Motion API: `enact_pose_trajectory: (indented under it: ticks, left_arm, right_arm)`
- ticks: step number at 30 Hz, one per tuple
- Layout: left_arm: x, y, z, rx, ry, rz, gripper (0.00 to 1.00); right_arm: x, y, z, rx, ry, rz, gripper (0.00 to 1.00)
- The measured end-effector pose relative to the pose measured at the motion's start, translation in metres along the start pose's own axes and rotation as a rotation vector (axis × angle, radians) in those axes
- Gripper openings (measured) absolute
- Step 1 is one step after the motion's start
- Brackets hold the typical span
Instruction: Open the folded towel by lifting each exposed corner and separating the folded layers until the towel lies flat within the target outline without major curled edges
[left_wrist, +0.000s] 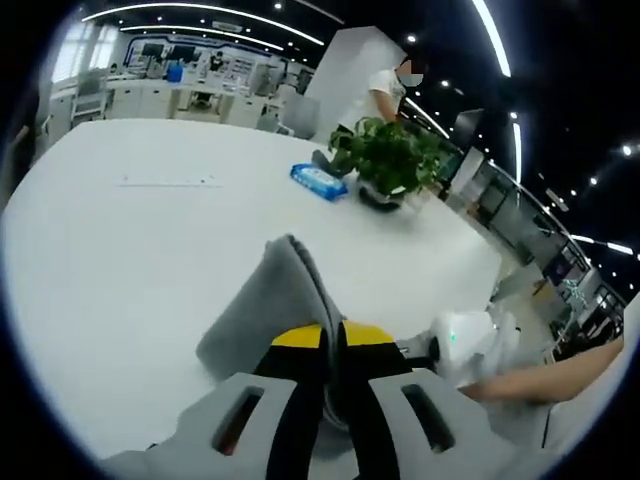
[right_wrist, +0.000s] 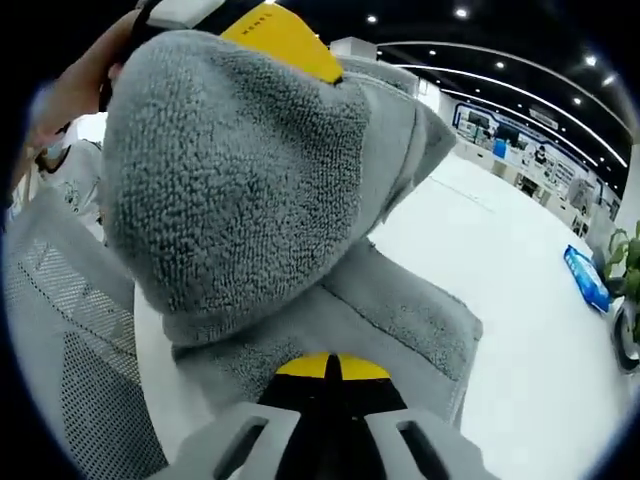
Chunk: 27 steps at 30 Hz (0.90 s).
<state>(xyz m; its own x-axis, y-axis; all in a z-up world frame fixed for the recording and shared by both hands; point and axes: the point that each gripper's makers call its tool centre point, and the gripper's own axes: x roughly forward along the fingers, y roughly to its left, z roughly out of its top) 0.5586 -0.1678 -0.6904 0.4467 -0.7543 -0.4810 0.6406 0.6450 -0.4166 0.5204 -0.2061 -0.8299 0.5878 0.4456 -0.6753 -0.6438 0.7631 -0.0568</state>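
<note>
Grey towel (right_wrist: 250, 190) — pinched in both grippers

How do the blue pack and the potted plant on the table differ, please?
The blue pack lies flat and low; the potted plant stands upright and taller. The pack is a plain blue slab; the plant is bushy green leaves over a dark pot. Both sit side by side on the white table.
</note>
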Motion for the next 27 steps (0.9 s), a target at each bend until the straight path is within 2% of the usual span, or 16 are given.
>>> enact_pose_trajectory:
  ticks: [5,15,24,27]
  left_arm:
    - [-0.005,0.003,0.002,-0.005,-0.032,0.008,0.04]
    - [-0.015,0.011,0.003,-0.012,-0.037,0.034,0.04]
    - [-0.032,0.026,-0.005,0.005,-0.006,0.081,0.04]
    - [-0.036,0.030,-0.012,0.021,0.025,0.094,0.04]
  right_arm:
    - [-0.009,-0.017,-0.010,0.031,0.034,-0.050,0.00]
    - [-0.026,-0.051,-0.029,0.143,0.053,-0.131,0.00]
    - [-0.037,-0.071,-0.040,0.215,0.066,-0.185,0.00]
    - [-0.039,-0.075,-0.042,0.221,0.069,-0.197,0.00]
